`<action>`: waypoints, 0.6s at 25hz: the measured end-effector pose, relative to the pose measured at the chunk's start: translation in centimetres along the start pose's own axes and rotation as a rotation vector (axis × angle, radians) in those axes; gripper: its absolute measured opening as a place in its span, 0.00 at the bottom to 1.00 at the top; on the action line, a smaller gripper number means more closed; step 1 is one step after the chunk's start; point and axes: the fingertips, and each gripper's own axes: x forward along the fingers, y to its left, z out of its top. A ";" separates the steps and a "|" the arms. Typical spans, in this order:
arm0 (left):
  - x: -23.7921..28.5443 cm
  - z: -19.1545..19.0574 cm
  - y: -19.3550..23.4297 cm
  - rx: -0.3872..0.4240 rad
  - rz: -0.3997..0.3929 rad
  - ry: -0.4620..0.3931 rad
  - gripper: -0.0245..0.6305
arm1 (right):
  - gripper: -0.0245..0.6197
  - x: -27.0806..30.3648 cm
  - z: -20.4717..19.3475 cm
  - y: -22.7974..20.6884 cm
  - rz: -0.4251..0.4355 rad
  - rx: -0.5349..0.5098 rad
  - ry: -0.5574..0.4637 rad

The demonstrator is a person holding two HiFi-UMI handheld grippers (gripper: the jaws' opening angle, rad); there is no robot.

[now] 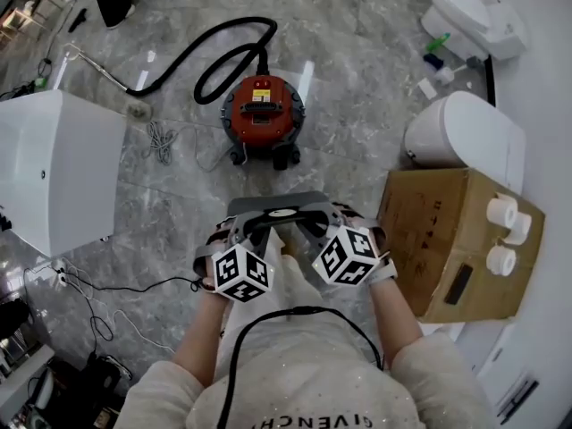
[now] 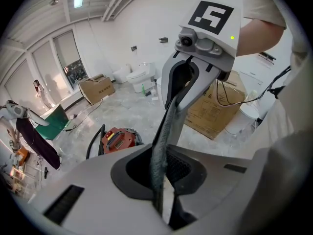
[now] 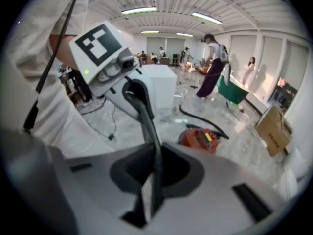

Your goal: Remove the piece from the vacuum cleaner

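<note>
The left hand-held gripper (image 1: pixel 257 232) and the right hand-held gripper (image 1: pixel 308 229) face each other. Each has its jaws drawn nearly together, clamped on the grey piece (image 1: pixel 277 206) at the dark recess in its middle. In each gripper view the piece fills the lower half, with a black slot to either side of the recess, and the other gripper's thin jaws reach down into that recess from above. The piece is held level in the air in front of the person's chest, clear of the floor (image 1: pixel 357 105).

The red vacuum (image 1: pixel 262 110) stands on the floor beyond the piece, well apart from it. Its black hose (image 1: pixel 223 56) loops away to the upper left, and a thin cord (image 1: pixel 161 141) lies coiled beside it. A cardboard box (image 1: pixel 447 239) sits to the right with white rolls (image 1: pixel 502 211) on its far edge. A toilet (image 1: pixel 469 12) stands behind the box, and a white cabinet (image 1: pixel 54 168) is at the left.
</note>
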 end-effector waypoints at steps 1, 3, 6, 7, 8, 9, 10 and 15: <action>-0.5 0.2 -0.1 -0.004 0.001 -0.005 0.12 | 0.11 -0.4 0.3 0.1 0.002 -0.008 0.000; -1.3 0.6 -0.2 -0.010 0.006 -0.015 0.12 | 0.11 -1.2 0.9 0.3 0.005 -0.026 0.004; -2.6 1.3 -0.2 -0.010 0.017 -0.029 0.12 | 0.11 -2.5 1.8 0.5 -0.003 -0.052 0.006; -3.0 1.5 -0.2 -0.009 0.018 -0.033 0.12 | 0.11 -2.9 2.0 0.6 -0.007 -0.056 0.006; -3.4 1.7 -0.3 -0.008 0.019 -0.037 0.12 | 0.11 -3.3 2.3 0.7 -0.012 -0.060 0.005; -3.8 1.9 -0.3 -0.006 0.020 -0.040 0.12 | 0.11 -3.6 2.5 0.8 -0.016 -0.062 0.004; -4.1 2.1 -0.2 -0.003 0.022 -0.043 0.12 | 0.11 -3.9 2.7 0.8 -0.019 -0.064 0.004; -5.6 2.9 -0.2 -0.005 0.043 -0.054 0.12 | 0.11 -5.3 3.7 1.1 -0.034 -0.084 0.000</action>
